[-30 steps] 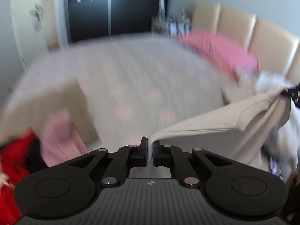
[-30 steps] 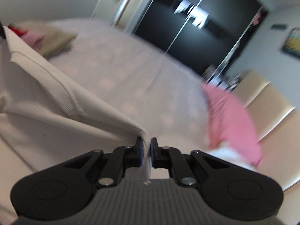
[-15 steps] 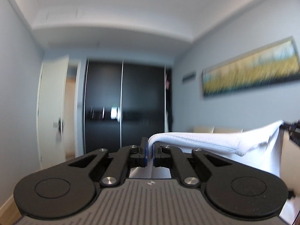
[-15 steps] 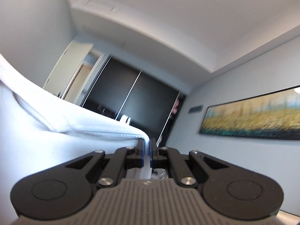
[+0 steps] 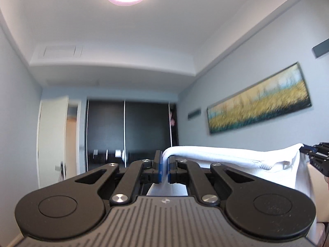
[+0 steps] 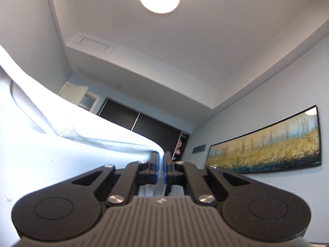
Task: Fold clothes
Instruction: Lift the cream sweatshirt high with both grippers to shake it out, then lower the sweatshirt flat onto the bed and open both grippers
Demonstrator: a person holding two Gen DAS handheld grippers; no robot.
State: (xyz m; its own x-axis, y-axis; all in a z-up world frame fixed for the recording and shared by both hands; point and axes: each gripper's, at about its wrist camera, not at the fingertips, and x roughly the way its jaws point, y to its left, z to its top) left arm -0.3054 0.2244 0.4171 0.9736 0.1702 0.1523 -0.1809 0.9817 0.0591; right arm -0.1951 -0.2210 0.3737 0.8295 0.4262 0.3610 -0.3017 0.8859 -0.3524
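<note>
While both tongs clamp the white garment (image 5: 226, 156) | left tongs (image 5: 163, 169), right tongs (image 6: 161, 169) level with painting (image 5: 259, 100) | step: spread aloft | next: lay flat

Garment (image 5: 236, 156) between grippers — wardrobe (image 5: 127, 131) behind

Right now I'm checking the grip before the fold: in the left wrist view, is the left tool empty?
No, the left tool is shut on an edge of the white garment, which stretches across to the right tool.
</note>
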